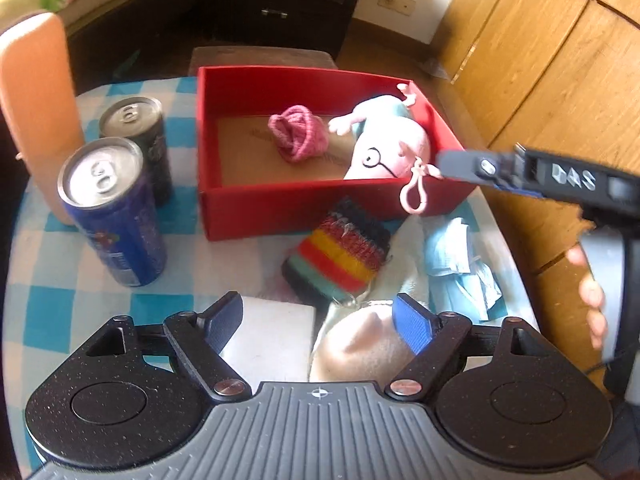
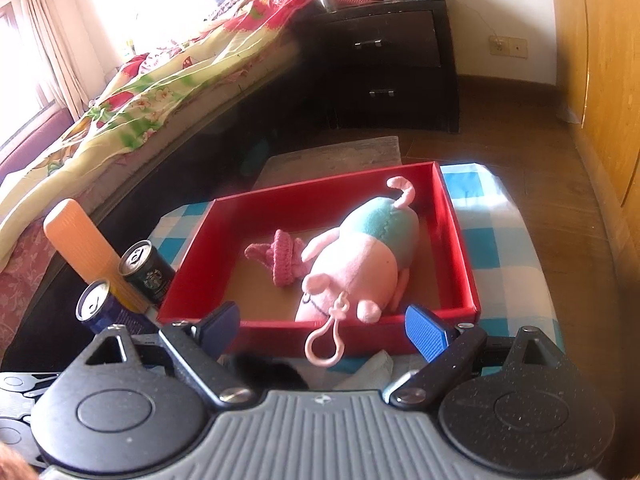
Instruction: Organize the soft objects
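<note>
Holding the left gripper [image 1: 318, 312] wide open, with nothing pinched between its pads, and pointing it down at the near part of the blue-and-white checked tablecloth [image 1: 48, 300]. Hovering there over a pale soft cloth [image 1: 360, 344] and a white folded piece [image 1: 272, 340] lying just beside it on the left; contact with either not being clear.

Keeping the right gripper [image 2: 322, 318] spread wide as well, gripping nothing, at the near right corner of the red box [image 1: 280, 74]. Reaching close to the head of the pink plush pig [image 1: 384, 140]; touching or not, impossible to say.

Lying inside the box, along its right side: the pig, head toward the near wall, curly tail toward the far right corner. Dangling over the near wall: its pink clip ring [image 1: 412, 200]. Resting on the box floor just left of the pig: a pink knitted scrunchie [image 1: 298, 132].

Waiting outside the box, on the cloth: a striped knitted pouch [image 1: 340, 256] leaning against the near wall, and crumpled blue face masks [image 1: 460, 264] just right of it, near the table's right edge.

Standing upright left of the box: a blue can [image 1: 104, 184] nearer, a dark can [image 1: 132, 116] just behind it, and a tall orange block [image 1: 32, 100] at the far left edge.
</note>
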A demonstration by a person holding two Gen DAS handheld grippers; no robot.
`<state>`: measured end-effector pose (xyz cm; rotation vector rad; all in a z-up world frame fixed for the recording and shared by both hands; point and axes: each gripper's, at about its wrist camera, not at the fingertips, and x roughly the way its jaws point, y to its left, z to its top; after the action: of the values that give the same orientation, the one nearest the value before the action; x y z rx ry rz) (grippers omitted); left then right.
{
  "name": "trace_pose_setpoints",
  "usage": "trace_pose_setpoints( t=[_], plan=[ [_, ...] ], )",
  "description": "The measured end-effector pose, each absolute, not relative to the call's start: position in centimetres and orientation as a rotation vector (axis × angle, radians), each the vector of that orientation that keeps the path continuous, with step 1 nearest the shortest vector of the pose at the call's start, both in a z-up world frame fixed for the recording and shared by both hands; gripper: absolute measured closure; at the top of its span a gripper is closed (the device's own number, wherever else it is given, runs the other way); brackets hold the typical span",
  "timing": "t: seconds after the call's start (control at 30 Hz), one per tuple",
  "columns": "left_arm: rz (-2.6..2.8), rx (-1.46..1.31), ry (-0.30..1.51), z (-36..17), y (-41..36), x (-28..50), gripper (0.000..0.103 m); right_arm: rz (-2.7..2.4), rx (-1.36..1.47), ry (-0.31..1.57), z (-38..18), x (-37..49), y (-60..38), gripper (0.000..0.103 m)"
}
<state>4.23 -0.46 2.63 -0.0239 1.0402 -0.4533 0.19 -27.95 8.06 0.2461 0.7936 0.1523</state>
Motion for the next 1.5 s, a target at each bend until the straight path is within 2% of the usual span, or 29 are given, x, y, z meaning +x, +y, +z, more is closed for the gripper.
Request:
trace_pose_setpoints(
  t=[0.33, 0.5, 0.67, 0.87, 1.13, 1.2, 1.3, 1.37, 1.43, 1.5],
  plan=[
    [-0.313, 0.003, 1.009, 2.4, 2.0, 0.5, 0.022, 0.122, 0.272, 0.837, 7.2, -3.9, -28.3, 0.033],
    [-0.280, 0.013, 1.049, 1.3, 2.1, -0.8, 0.026, 0.167, 0.274, 0.883, 5.7, -7.5, -26.6, 0.033],
    [-0.321, 0.106, 0.963, 3.1, 2.5, -3.7, 0.018, 0.318, 0.063, 0.876, 5.5, -12.7, -23.6, 0.033],
    [-0.297, 0.197, 1.058, 0.4, 3.0, -6.8, 0.023, 0.538, -0.123, 0.998, 2.3, -18.2, -19.6, 0.033],
    [-0.578, 0.241, 1.057, -1.3, -0.8, -8.4, 0.022, 0.646, -0.420, 1.151, -4.0, -23.7, -17.4, 0.033],
    [-0.690, 0.249, 1.062, -0.9, -2.6, -8.5, 0.023, 0.598, -0.395, 1.227, -5.3, -24.0, -18.1, 0.033],
    [-0.796, 0.310, 0.990, 0.6, -4.4, -9.8, 0.018, 0.499, -0.302, 1.286, -5.7, -24.0, -19.9, 0.033],
    [-0.843, 0.299, 1.043, 0.5, -5.1, -10.2, 0.018, 0.453, -0.318, 1.399, -6.8, -24.2, -20.8, 0.033],
    [-0.877, 0.281, 1.086, 0.3, -6.3, -10.5, 0.018, 0.412, -0.478, 1.502, -9.1, -25.6, -21.2, 0.033],
    [-0.904, 0.329, 1.080, 0.2, -7.9, -11.5, 0.018, 0.472, -0.685, 1.502, -11.6, -27.5, -20.8, 0.033]
  ],
)
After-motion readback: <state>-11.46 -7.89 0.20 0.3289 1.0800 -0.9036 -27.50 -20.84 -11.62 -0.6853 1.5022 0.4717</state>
